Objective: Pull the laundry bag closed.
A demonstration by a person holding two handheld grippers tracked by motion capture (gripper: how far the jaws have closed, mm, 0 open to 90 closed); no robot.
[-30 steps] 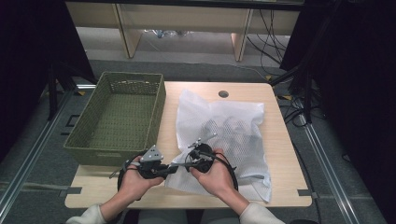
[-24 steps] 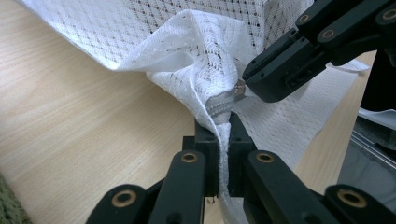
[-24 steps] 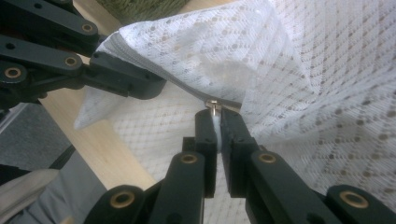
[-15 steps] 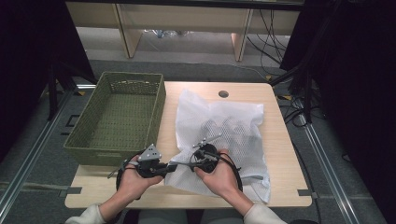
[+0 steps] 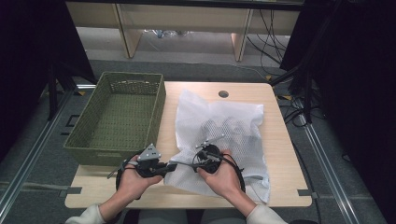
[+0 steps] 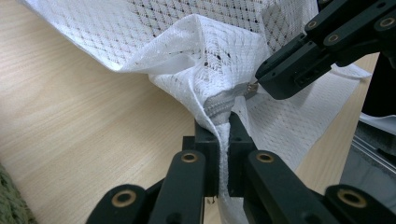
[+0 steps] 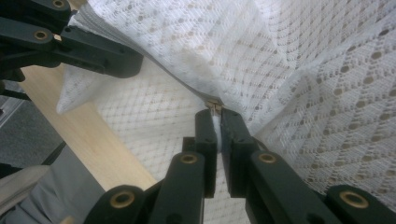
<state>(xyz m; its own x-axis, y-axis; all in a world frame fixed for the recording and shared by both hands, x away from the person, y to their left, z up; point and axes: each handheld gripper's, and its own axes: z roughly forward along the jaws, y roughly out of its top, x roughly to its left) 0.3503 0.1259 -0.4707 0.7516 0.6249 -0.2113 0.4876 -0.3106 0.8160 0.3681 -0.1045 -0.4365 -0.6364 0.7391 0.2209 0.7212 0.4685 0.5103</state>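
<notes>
Right now the zipper of a white mesh laundry bag (image 5: 219, 140) is being worked at the near corner of the bag, close to the person's edge of the counter (image 5: 280, 186). The left claw (image 6: 223, 127) is clenched on the bunched fabric at the zipper's end, anchoring it, while the right claw (image 7: 215, 113) is pinching the small metal zipper pull (image 7: 214, 105), its jaws pressed together on it. Both claws are meeting almost tip to tip. The bag is lying flat on the counter with dark items showing faintly through the mesh. Next, I judge, the right claw needs a steady draw along the zipper line while the left is keeping the fabric taut. Farther off, a green woven basket (image 5: 119, 119) is sitting beside the bag.
</notes>
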